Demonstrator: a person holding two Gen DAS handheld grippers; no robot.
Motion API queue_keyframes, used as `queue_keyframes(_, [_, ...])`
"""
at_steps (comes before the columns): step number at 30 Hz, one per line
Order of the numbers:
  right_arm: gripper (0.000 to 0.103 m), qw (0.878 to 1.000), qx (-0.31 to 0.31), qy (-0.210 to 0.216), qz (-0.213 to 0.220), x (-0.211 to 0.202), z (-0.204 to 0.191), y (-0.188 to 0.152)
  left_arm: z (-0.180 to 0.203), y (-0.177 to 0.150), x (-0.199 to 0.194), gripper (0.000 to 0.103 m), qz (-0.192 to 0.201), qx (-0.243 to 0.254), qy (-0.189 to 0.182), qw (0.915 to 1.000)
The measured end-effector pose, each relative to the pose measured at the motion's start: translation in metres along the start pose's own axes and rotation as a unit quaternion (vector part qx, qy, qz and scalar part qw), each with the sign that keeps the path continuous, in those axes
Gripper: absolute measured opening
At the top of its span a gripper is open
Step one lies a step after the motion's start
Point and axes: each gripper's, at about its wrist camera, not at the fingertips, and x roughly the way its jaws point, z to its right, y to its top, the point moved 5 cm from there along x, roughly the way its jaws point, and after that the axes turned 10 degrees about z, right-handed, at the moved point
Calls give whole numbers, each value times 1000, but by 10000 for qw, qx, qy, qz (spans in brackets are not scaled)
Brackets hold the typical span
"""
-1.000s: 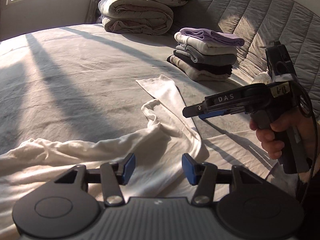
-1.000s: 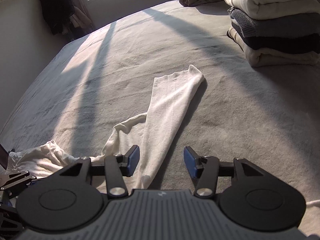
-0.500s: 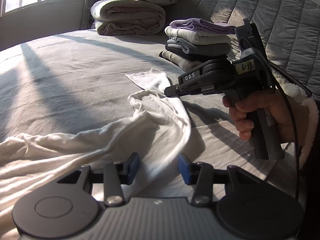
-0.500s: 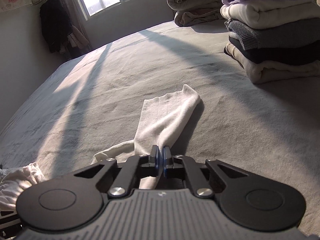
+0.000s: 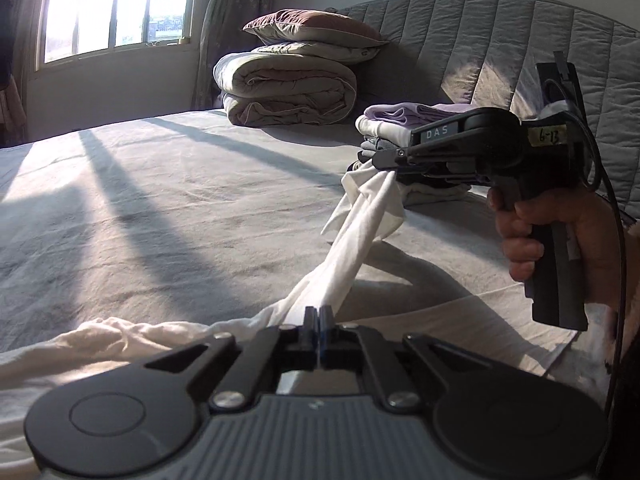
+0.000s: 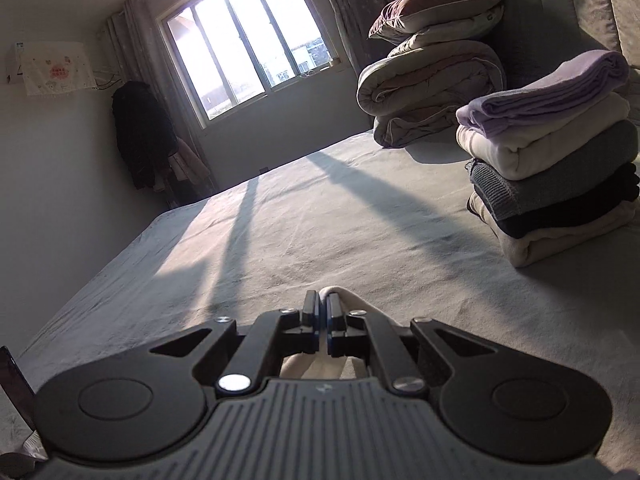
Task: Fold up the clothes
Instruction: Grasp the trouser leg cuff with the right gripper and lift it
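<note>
Both tongs are clamped on the white garment, which lies on the bed just in front of the stack of folded clothes, w/ its sleeve lifted off the sheet. The left gripper is pinched tight on the sleeve near where it joins the rumpled body; the right gripper, held in the person's hand, bites the sleeve farther out, right next to the stack, so the cloth runs taut btwn the two and the loose cuff end droops below the right tips. From its own cam the right gripper shows only a small hump of cream cloth poking past the closed tips. Judging by this, the step is laying the sleeve flat or folding it in across the body. To do it well: keep both pinches firm, keep the span lightly taut so no twist sets in, carry both ends together, lower onto the body before letting go, and steer the right side clear of the stack so nothing topples. Hard to read: most of the garment's body is cut off at the bottom-left of the left cam, so collar, hem and other sleeve can't be placed; garment type is unclear; the right cam's housing hides the cloth under it; strong window glare and long shadows blur the creases.
</note>
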Motion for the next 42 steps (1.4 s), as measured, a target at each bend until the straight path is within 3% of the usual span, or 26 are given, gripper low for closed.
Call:
queue_keyframes(5, [4, 9988, -116, 225, 420, -24, -14, 21, 0, 16, -20, 0, 319, -20, -41, 9995])
queue_keyframes(10, [4, 9964, -294, 425, 668, -49, -25, 33, 6, 19, -41, 0, 485, -37, -347, 9982])
queue_keyframes(17, [4, 9924, -914, 495, 658, -77, -31, 26, 18, 1, -53, 0, 279, 0, -794, 9965])
queue_keyframes(23, [4, 9862, -1574, 350, 368, -92, -23, 2, 31, -20, -54, 0, -28, 136, -1081, 9940])
queue_keyframes(28, [4, 9743, -2250, 20, -79, -92, -11, -28, 40, -37, -43, 0, -370, 218, -1172, 9922])
queue_keyframes(32, [4, 9601, -2750, -167, -468, -89, -6, -48, 48, -48, -32, 0, -621, 266, -1272, 9896])
queue_keyframes(37, [4, 9321, -3412, -420, -1139, -78, 2, -81, 56, -65, -23, 1, -963, 447, -1256, 9864])
queue_keyframes(40, [5, 9263, -3420, -450, -1515, -77, 9, -94, 50, -68, -24, 2, -1034, 338, -1184, 9870])
queue_keyframes(42, [9, 9249, -3409, -465, -1619, -80, 11, -97, 44, -65, -28, 14, -1022, 182, -1122, 9883])
